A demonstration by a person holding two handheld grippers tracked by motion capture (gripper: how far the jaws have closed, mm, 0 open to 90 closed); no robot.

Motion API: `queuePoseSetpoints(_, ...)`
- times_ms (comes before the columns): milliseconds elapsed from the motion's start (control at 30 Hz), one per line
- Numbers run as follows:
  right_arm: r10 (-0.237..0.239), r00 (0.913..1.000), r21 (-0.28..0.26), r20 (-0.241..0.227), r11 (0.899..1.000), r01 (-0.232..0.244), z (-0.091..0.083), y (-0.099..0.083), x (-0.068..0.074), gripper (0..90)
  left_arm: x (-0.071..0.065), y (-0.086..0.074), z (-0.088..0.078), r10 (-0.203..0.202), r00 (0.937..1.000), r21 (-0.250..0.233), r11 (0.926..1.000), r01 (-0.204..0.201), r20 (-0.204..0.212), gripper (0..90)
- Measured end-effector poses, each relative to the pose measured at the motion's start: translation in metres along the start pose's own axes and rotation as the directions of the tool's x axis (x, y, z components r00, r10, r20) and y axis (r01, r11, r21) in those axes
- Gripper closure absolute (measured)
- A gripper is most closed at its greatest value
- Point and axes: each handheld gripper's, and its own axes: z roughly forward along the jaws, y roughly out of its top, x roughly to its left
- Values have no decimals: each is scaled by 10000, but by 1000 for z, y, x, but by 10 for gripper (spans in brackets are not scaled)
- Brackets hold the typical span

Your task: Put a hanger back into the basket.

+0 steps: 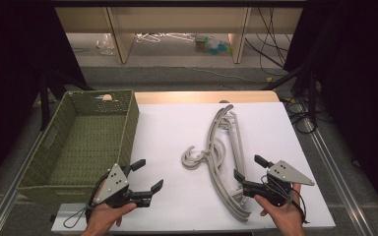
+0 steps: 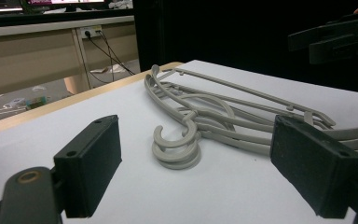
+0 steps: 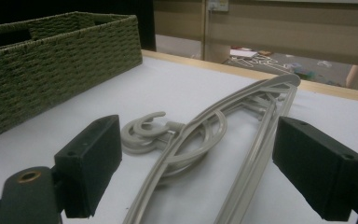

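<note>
I see a stack of grey plastic clothes hangers (image 1: 224,157) lying flat on the white table top (image 1: 177,128), hooks curled toward the green woven basket (image 1: 81,142) that sits well to their left. My right gripper (image 1: 248,169) hovers at the near end of the hangers, jaws spread as wide as they go, holding nothing. My left gripper (image 1: 145,174) sits between basket and hangers, jaws equally wide and empty.

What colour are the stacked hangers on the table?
The hangers are light grey plastic, clearest in the left gripper view.
</note>
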Motion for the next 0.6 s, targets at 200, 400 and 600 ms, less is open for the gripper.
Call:
queuePoseSetpoints(200,-37,10000,141,18,9999,37,2,-1,0,163,0,0,0,-38,10000,31,10000,38,-34,165)
queuePoseSetpoints(400,-51,10000,410,69,9991,49,4,-2,2,160,0,0,1,-39,10000,72,10000,39,27,167)
queuePoseSetpoints(600,-18,10000,753,94,9972,11,7,-1,5,179,-2,0,2,-139,9999,116,9998,139,35,168)
